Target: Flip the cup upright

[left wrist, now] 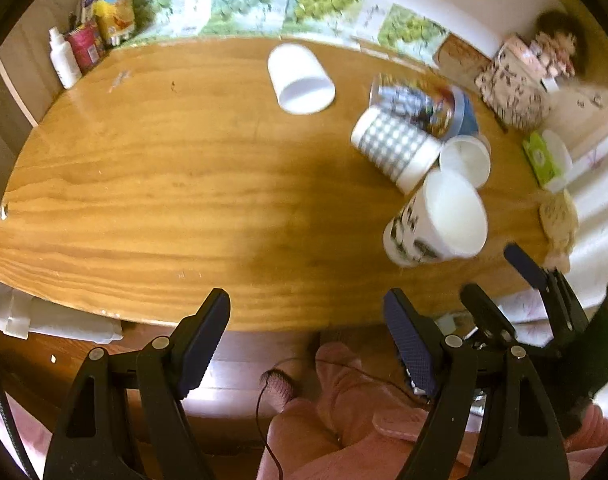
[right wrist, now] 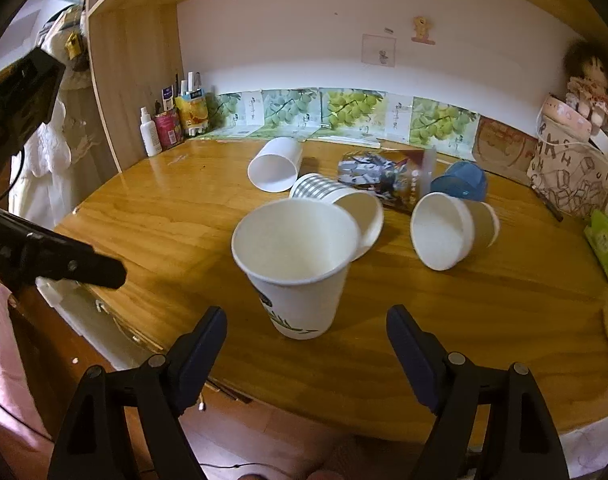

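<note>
A white paper cup with a green print [right wrist: 299, 264] stands upright on the wooden table [right wrist: 484, 320], mouth up. It also shows in the left wrist view [left wrist: 438, 222]. My right gripper [right wrist: 306, 336] is open and empty, just in front of the cup, apart from it. In the left wrist view the right gripper [left wrist: 500, 276] sits at the table's near right edge. My left gripper [left wrist: 306, 320] is open and empty over the front edge of the table [left wrist: 143, 200], left of the cup.
Other cups lie on their sides: a plain white one [right wrist: 275, 166], a grey checked one [right wrist: 338, 206], a brown one [right wrist: 452, 228]. A blue container [right wrist: 462, 180] and a printed packet [right wrist: 384, 178] lie behind. Bottles [right wrist: 171, 124] stand back left, a patterned bag [right wrist: 572, 176] right.
</note>
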